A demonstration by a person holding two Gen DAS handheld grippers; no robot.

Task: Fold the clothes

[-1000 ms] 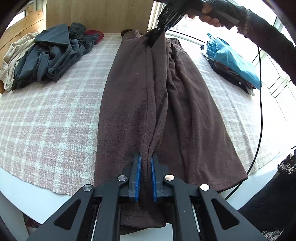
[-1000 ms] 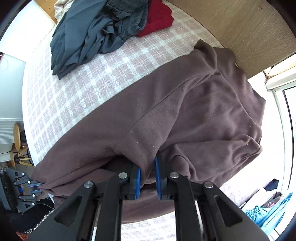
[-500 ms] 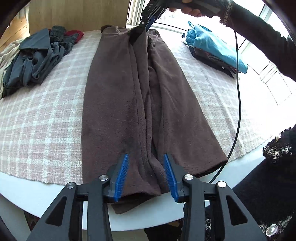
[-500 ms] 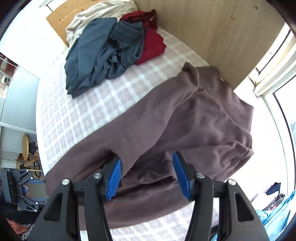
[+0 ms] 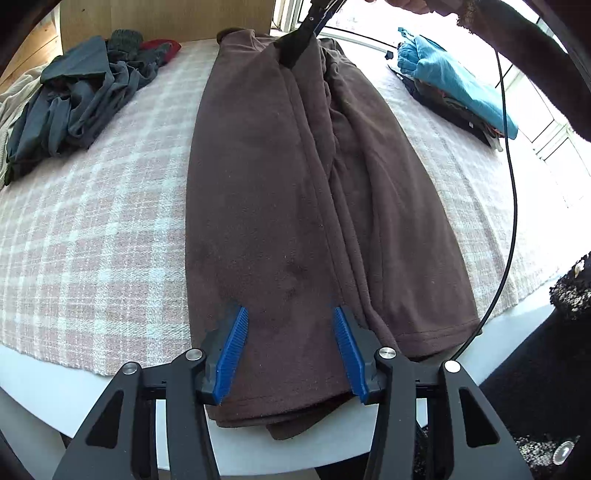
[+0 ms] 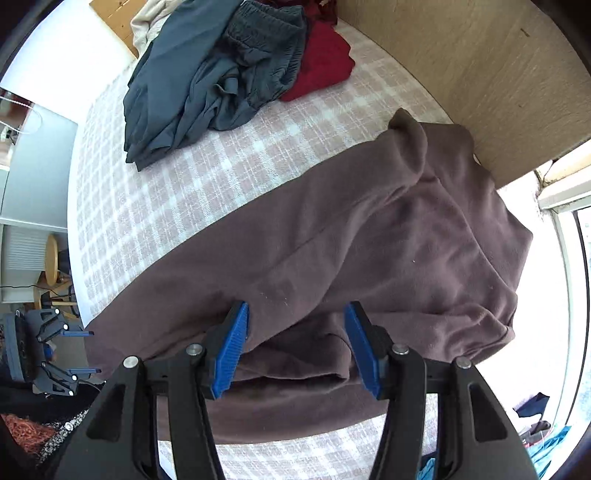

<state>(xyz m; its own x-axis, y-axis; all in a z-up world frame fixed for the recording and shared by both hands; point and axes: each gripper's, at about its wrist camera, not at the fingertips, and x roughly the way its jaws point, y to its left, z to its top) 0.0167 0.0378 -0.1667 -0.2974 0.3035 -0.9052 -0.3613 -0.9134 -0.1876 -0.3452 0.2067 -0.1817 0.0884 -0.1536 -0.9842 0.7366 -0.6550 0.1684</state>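
Both the left gripper [image 5: 290,350] and right gripper [image 6: 295,345] have just spread their jaws, releasing the brown fleece garment [image 5: 295,206]. It lies directly beneath them, folded lengthwise and laid flat for the next fold.

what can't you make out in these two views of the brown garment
- Brown garment, left wrist view: near hem hangs past the table edge behind the left gripper.
- Right gripper, left wrist view: tips cut off by the top edge, dark against window glare.
- Folded stack under the blue garment: items too small to name.
- Beige garment, right wrist view: mostly under the grey clothes.
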